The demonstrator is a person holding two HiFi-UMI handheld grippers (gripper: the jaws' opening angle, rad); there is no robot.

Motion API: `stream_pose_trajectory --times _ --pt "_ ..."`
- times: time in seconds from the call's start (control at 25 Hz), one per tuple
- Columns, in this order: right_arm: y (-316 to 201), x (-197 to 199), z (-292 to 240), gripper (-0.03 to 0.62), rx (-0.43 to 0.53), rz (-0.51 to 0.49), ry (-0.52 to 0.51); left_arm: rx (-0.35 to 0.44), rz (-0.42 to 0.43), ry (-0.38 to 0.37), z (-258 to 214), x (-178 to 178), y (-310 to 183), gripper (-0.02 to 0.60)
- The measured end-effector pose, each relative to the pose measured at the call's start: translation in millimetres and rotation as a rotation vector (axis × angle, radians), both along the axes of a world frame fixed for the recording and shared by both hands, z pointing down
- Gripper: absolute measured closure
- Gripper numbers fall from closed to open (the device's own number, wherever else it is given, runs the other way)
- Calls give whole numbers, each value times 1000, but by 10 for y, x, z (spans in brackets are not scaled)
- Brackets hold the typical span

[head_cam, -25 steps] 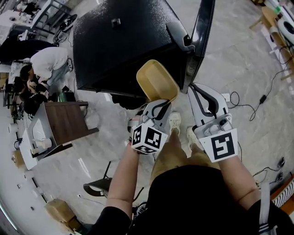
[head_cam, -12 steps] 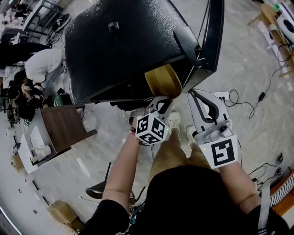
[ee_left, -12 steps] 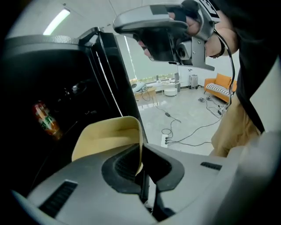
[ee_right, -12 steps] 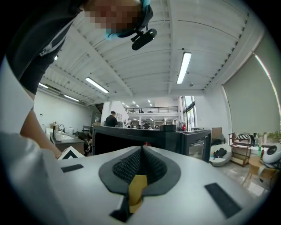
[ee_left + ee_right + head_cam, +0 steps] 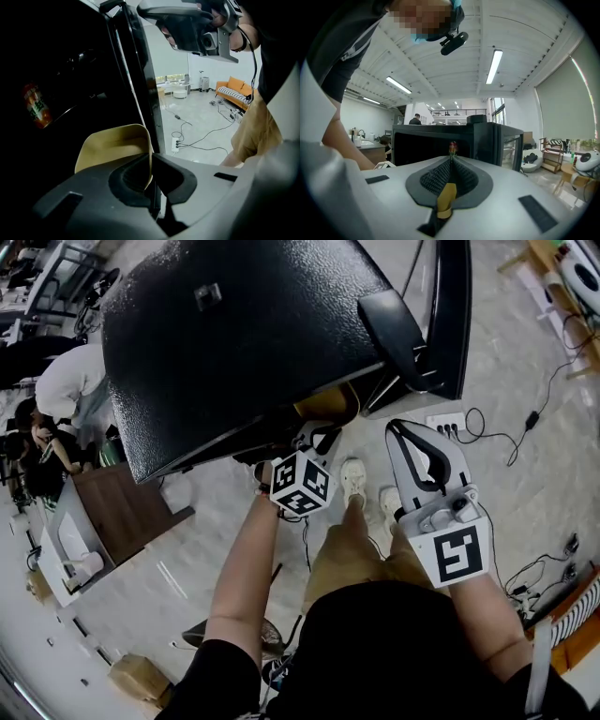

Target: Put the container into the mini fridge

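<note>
The container [image 5: 330, 406] lies in the mini fridge's [image 5: 234, 334] opening, left of its open door [image 5: 450, 315].

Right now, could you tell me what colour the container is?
The container is tan-yellow; the left gripper view shows it best.

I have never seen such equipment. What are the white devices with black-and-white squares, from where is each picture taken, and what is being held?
There is no robot here. A person holds a two-jaw hand tool in each hand. One camera sits on the person's head and looks down. One camera rides on each tool and looks along its jaws. The left gripper is closed on the rim of a tan container at the opening of the black mini fridge. The right gripper has its jaws together.
</note>
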State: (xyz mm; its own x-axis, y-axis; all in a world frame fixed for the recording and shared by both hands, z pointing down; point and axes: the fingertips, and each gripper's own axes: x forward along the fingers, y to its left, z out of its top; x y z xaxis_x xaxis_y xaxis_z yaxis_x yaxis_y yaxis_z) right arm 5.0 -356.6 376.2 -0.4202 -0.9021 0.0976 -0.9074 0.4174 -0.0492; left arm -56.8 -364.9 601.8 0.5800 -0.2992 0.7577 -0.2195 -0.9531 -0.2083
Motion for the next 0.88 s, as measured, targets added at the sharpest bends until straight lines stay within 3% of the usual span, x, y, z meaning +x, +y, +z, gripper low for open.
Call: stream_pose_trajectory --times 0.88 --pt "-66 12 385 557 -77 71 63 47 26 -48 482 -38 -854 549"
